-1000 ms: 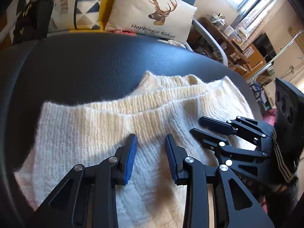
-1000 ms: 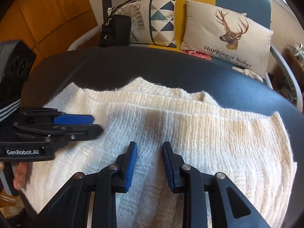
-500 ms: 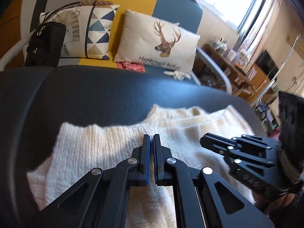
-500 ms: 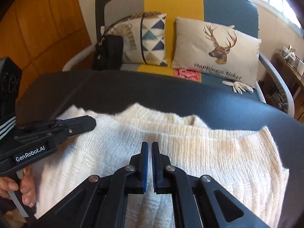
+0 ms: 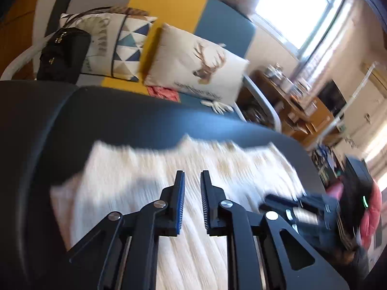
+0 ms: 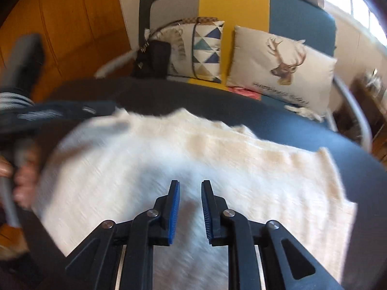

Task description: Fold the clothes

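A cream knitted sweater (image 5: pixel 145 169) lies folded flat on the dark padded table (image 5: pixel 121 116). My left gripper (image 5: pixel 192 172) hovers over the sweater's middle; its jaws are opening, a narrow gap apart, with nothing between the blue pads. In the right wrist view the sweater (image 6: pixel 241 159) spreads across the table (image 6: pixel 290 125). Above it my right gripper (image 6: pixel 189 182) is also opening and holds nothing. The right gripper (image 5: pixel 268 198) shows blurred at the sweater's right edge in the left wrist view. The left gripper (image 6: pixel 96 110) shows blurred at the sweater's far left corner.
Beyond the table stands a sofa (image 6: pixel 302 17) with a deer pillow (image 6: pixel 283 67), a triangle-patterned pillow (image 6: pixel 208 50) and a black bag (image 6: pixel 152 58). A cluttered wooden desk (image 5: pixel 302 104) stands to the right. A person's hand (image 6: pixel 21 178) grips the left handle.
Both grippers closed over the sweater, then parted slightly. Both have lifted and drawn back, so more of the sofa shows. The sweater stays flat on the table.
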Available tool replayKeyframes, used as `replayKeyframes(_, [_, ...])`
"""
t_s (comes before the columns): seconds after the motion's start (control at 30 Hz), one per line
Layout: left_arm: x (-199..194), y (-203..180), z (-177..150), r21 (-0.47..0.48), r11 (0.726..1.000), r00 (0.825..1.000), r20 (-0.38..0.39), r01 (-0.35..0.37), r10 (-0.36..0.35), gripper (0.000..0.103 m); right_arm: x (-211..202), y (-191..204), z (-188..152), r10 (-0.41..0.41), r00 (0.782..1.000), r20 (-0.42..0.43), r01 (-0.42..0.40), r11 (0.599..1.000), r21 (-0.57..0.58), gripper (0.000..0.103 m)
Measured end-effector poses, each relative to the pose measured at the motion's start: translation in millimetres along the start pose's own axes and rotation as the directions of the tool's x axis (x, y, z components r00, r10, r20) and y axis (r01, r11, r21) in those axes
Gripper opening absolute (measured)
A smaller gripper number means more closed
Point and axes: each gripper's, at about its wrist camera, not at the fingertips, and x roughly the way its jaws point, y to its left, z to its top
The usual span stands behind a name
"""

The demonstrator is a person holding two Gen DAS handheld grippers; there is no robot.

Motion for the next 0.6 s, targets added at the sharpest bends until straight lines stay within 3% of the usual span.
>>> replayKeyframes(0.13, [16.7, -3.6, -41.7, 0.094, 0.993, 0.993, -0.092, -0.071, 0.08, 0.015, 6.0, -20.0, -18.5, -0.05, 0.998, -0.036, 0.053, 0.993, 0.106, 0.018])
replayKeyframes(0.2, [12.4, 2.8, -43.0, 0.108, 0.993, 0.997, -0.053, -0.049, 0.055, 0.016, 5.0, -26.4, -26.2, -0.036, 0.998, -0.051, 0.044, 0.985, 0.164, 0.018])
replayKeyframes(0.27, [11.4, 9.6, -37.7, 0.098, 0.995, 0.998, -0.065, -0.021, 0.028, 0.015, -5.0, -23.6, -34.6, -0.024, 0.998, -0.058, 0.032, 0.99, 0.135, 0.017])
replayKeyframes(0.33, [13.0, 14.5, -32.1, 0.113, 0.994, 0.996, -0.084, -0.015, 0.025, 0.013, -19.8, -30.1, -43.9, 0.039, 0.997, -0.066, -0.028, 0.987, 0.155, 0.017])
replayKeyframes(0.43, [9.7, 10.6, -23.9, 0.135, 0.991, 0.994, -0.113, 0.002, 0.013, 0.013, -68.6, -60.8, -70.6, 0.19, 0.982, 0.019, -0.189, 0.947, 0.258, 0.019])
replayKeyframes(0.6, [-7.1, -16.0, -31.2, 0.158, 0.978, 0.975, -0.197, 0.135, -0.103, 0.024, -121.6, -118.0, -124.1, 0.273, 0.961, 0.053, -0.275, 0.904, 0.328, 0.024])
